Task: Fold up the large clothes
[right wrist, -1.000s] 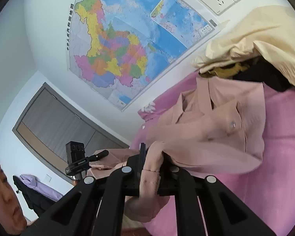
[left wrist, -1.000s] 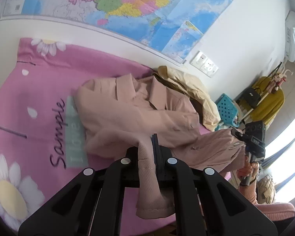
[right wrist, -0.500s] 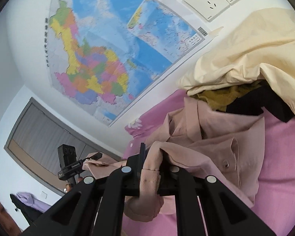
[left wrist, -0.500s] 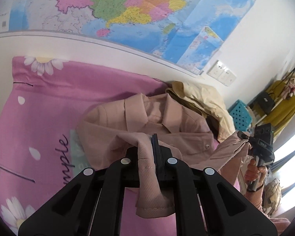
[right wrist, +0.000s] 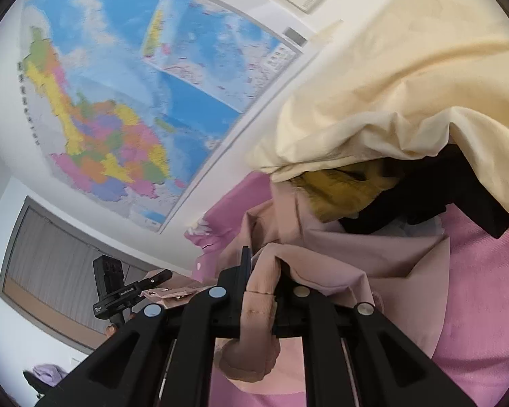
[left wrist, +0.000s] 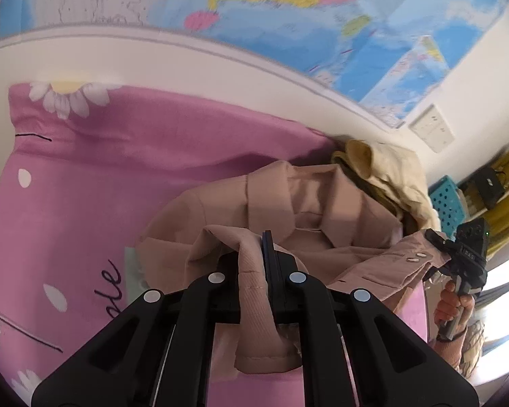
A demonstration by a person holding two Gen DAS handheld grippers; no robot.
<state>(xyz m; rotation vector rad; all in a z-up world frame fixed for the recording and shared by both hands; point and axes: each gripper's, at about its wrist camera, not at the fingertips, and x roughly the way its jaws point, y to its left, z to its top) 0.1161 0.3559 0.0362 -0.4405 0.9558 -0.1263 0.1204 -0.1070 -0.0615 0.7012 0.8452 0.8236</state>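
Pink jacket [left wrist: 322, 217] lies on the pink bed cover [left wrist: 125, 183], its hem lifted toward its collar. Left gripper [left wrist: 268, 257] jaws pinch one hem corner; right gripper [right wrist: 254, 271] jaws pinch the other. Cream clothes pile [right wrist: 390, 108] sits at 1 o'clock, apparently touching the collar. Risk: the thin pinch slips, or the fold catches the pile and lands crooked.

Both tongs have carried the pink jacket [left wrist: 322, 210] toward the wall map [left wrist: 322, 17] (hem folding over collar).
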